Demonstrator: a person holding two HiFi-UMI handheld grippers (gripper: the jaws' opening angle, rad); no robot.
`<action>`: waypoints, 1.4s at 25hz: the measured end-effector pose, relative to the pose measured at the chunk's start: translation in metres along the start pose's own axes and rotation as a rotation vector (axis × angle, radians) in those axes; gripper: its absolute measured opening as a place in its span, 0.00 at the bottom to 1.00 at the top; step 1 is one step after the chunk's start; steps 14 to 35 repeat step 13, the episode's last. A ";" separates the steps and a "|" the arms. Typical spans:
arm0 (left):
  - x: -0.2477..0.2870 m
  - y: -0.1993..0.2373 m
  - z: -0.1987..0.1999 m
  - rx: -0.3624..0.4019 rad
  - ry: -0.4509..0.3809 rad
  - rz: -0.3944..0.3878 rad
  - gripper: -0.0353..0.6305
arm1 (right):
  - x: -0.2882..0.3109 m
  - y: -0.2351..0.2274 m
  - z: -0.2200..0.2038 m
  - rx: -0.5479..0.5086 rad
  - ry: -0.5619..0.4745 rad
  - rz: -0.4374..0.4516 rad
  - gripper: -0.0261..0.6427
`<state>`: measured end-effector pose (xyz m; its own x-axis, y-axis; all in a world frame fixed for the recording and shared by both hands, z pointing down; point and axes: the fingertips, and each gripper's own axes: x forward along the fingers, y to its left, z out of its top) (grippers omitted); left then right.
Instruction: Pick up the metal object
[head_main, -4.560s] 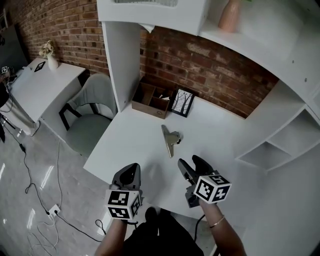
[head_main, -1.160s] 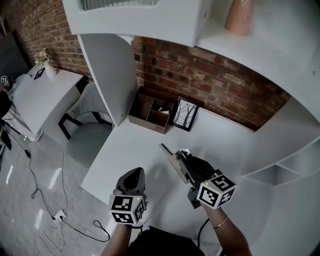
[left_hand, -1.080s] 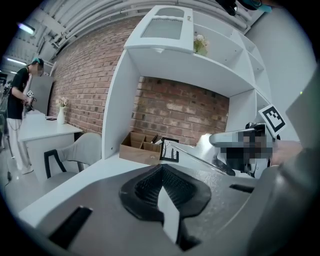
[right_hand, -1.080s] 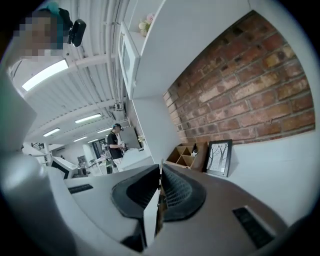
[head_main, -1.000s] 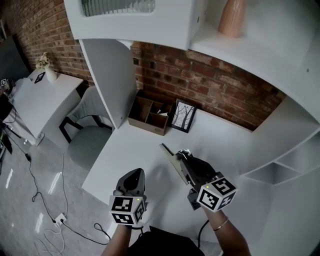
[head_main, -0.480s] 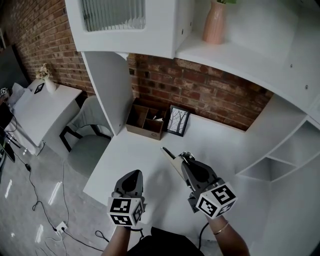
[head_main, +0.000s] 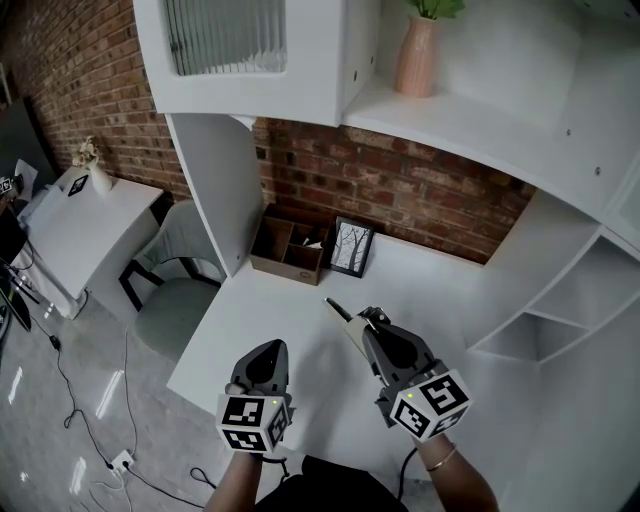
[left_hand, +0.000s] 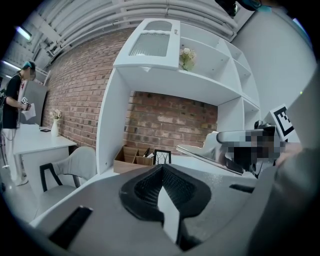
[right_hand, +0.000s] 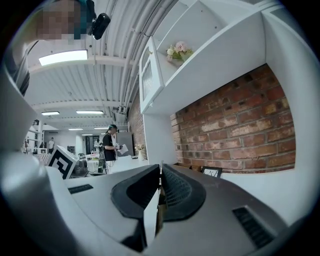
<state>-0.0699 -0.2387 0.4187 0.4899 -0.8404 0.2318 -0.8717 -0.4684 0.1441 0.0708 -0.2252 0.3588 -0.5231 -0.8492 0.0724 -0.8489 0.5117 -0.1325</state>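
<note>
Metal first. From the head view, the bulldog clip (head_main: 343, 316) no longer lies flat in the middle of the desk (head_main: 250, 300) as it did a few seconds ago. It now juts from my right gripper (head_main: 370, 322), angled toward the back left corner and held over the middle of the top. Across the last second its seat in the tongs looks unchanged. My left gripper (head_main: 266, 348) hangs over the near edge, to the left and well apart from the clip. A wooden organiser (head_main: 285, 245) and a picture frame (head_main: 350, 247) stand side by side at the back edge.

From the left gripper view, those tongs are pressed together with nothing between them. Off to the right I see the bulldog clip (left_hand: 200, 151) tilted, with the white desk top showing beneath it, so I judge it is clear of the surface.

From the right gripper view, the tongs stand very narrow, clamped on a thin metal edge of the clip (right_hand: 161, 166) that pokes up between the pads. A person (right_hand: 110, 145) stands far off in the room.

I take the pick-up as essentially done. What is left is holding steady, since a thin plate pinched at one end could pivot or slide if I swing it.
</note>
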 end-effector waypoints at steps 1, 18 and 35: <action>0.000 -0.001 0.001 0.001 0.003 -0.002 0.06 | 0.000 0.000 0.000 0.000 -0.002 -0.001 0.07; 0.000 -0.005 0.011 0.024 -0.027 0.000 0.06 | -0.007 -0.002 0.004 -0.005 -0.011 -0.007 0.07; 0.000 -0.005 0.011 0.024 -0.027 0.000 0.06 | -0.007 -0.002 0.004 -0.005 -0.011 -0.007 0.07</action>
